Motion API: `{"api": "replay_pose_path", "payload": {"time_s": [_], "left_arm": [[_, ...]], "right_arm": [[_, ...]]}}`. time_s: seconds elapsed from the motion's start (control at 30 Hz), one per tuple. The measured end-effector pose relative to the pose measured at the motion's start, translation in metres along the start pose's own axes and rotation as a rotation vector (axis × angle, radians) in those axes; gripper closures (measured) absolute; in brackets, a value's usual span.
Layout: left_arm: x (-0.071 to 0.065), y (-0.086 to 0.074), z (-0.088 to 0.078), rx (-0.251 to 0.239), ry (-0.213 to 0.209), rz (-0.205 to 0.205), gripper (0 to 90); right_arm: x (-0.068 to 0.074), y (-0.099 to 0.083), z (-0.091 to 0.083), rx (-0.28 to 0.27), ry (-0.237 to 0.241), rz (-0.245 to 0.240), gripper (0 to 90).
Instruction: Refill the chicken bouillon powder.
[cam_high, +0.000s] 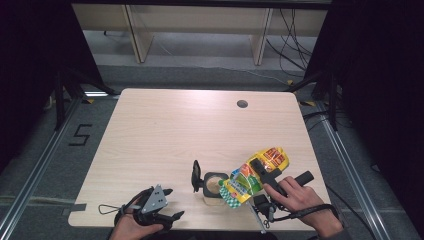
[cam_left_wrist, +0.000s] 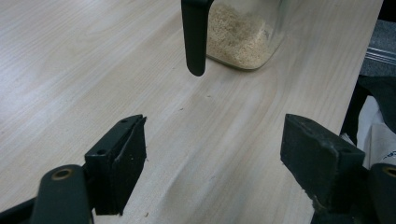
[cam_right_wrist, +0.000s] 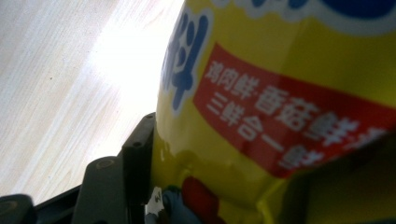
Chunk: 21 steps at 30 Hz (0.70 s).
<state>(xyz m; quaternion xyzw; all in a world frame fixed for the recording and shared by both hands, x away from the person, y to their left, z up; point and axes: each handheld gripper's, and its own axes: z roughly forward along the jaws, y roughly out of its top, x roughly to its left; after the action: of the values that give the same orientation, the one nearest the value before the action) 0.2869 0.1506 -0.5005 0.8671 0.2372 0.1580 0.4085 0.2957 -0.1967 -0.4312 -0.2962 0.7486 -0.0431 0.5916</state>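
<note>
A lab-like recording booth: black curtains (cam_high: 30, 60), taped floor number (cam_high: 80, 135), one bare wooden table (cam_high: 165, 125).

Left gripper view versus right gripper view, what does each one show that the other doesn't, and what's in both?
The left gripper view has the clear jar of pale granules, its black flip lid hanging in front, and the left tool with its jaws open and nothing between them. The right gripper view has the yellow seasoning bag, with red label and blue lettering, pressed against the right tool's black pad. Both take in the light wooden table.
</note>
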Motion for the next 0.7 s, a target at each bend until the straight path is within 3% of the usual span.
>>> {"api": "replay_pose_path", "payload": {"time_s": [0.7], "left_arm": [[-0.0007,0.0001,0.0006,0.002,-0.02,-0.012,22.1]], "right_arm": [[0.0015,-0.0003,0.0007,-0.002,-0.001,0.001,39.7]]}}
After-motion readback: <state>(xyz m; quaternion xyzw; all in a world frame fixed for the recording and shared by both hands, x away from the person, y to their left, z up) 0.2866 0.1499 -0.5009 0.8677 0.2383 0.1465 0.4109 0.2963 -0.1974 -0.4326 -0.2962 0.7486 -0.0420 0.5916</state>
